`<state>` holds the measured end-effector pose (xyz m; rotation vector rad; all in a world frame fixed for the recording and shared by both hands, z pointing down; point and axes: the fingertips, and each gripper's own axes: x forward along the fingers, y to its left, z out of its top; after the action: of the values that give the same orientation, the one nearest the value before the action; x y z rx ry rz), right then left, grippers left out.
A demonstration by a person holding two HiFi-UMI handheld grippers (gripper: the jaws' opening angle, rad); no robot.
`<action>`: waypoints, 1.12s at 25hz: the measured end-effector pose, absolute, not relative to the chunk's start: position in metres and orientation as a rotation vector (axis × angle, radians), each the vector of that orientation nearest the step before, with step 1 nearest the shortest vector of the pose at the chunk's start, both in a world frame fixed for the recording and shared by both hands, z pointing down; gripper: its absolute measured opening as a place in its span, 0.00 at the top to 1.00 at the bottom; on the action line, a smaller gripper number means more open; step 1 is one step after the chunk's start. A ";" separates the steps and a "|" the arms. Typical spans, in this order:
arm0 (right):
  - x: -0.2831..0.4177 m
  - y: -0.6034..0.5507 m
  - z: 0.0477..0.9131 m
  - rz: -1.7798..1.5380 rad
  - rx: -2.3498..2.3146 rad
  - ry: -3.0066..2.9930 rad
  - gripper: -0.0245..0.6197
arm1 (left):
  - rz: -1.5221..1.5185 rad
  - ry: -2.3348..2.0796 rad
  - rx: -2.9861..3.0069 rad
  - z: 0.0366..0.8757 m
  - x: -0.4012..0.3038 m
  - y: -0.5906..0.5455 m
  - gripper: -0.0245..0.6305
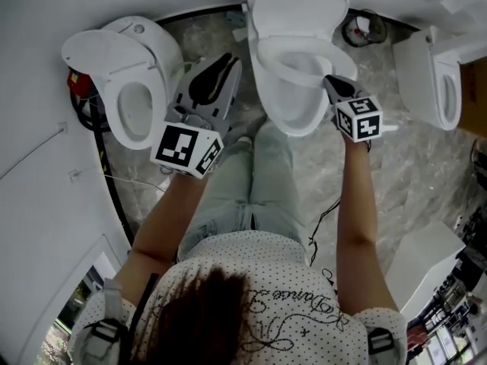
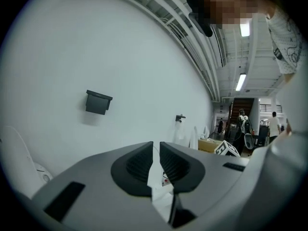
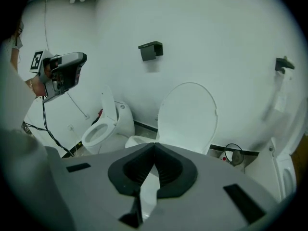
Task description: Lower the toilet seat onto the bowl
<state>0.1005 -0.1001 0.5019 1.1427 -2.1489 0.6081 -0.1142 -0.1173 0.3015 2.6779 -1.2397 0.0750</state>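
The middle toilet has its white lid (image 1: 293,2) raised against the wall; it stands upright in the right gripper view (image 3: 188,113). Below it the seat ring (image 1: 266,52) sits over the bowl (image 1: 293,116); I cannot tell whether it lies flat. My right gripper (image 1: 329,80) is at the ring's right edge, jaws shut (image 3: 154,145) with nothing between them. My left gripper (image 1: 226,58) hovers left of the bowl, apart from it. It faces the bare wall with only a narrow slit between its tips (image 2: 156,143), holding nothing.
A second toilet (image 1: 125,90) with its seat and lid up stands to the left, a third (image 1: 434,82) to the right. A dark bin (image 1: 364,29) sits behind the bowl. My legs (image 1: 251,181) are in front of it. Cables (image 1: 95,120) run along the left wall.
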 end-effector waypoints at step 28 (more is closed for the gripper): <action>0.116 -0.007 0.586 0.817 1.157 -2.178 0.95 | 0.138 -1.224 2.620 0.385 -0.066 -0.034 0.96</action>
<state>0.1162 -0.0068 0.5857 1.1568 -2.1777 0.8166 -0.0655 -0.0336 0.3852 2.6200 -1.2240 0.1385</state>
